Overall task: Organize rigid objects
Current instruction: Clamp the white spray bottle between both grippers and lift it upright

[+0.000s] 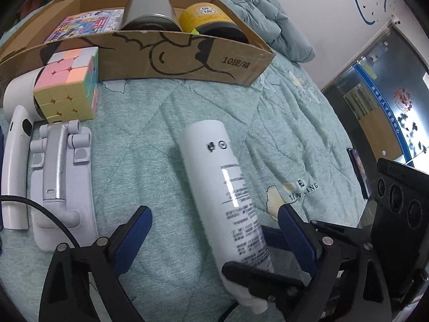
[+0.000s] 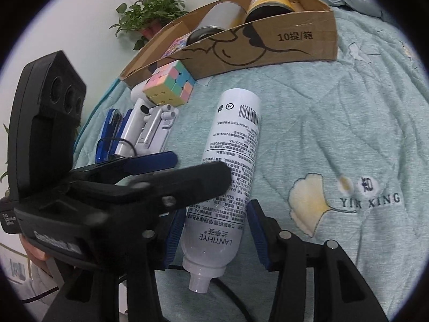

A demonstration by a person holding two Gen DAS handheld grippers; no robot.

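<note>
A white spray bottle (image 1: 214, 155) lies on the pale green bedspread with its neck towards me. My left gripper (image 1: 214, 228) is open, its blue pads (image 1: 136, 228) standing wide on either side of the bottle and touching neither side. My right gripper (image 2: 215, 209) sits lower down near the bottle's (image 2: 230, 145) shoulder, blue pads (image 2: 174, 238) lying against both sides, shut on it. In the right wrist view the left gripper (image 2: 201, 167) reaches in from the left, its fingers over the bottle's middle. The cardboard box (image 1: 187, 56) stands behind.
Inside the box are a silver tin (image 1: 148, 8), a yellow tin (image 1: 206, 16) and a colourful book (image 1: 85, 22). Left of the bottle lie a pastel cube (image 1: 67, 88), a white folding stand (image 1: 61, 177), a white handheld device (image 1: 16, 161) and a blue stapler (image 2: 110, 131). A jacket (image 1: 257, 13) is bunched behind.
</note>
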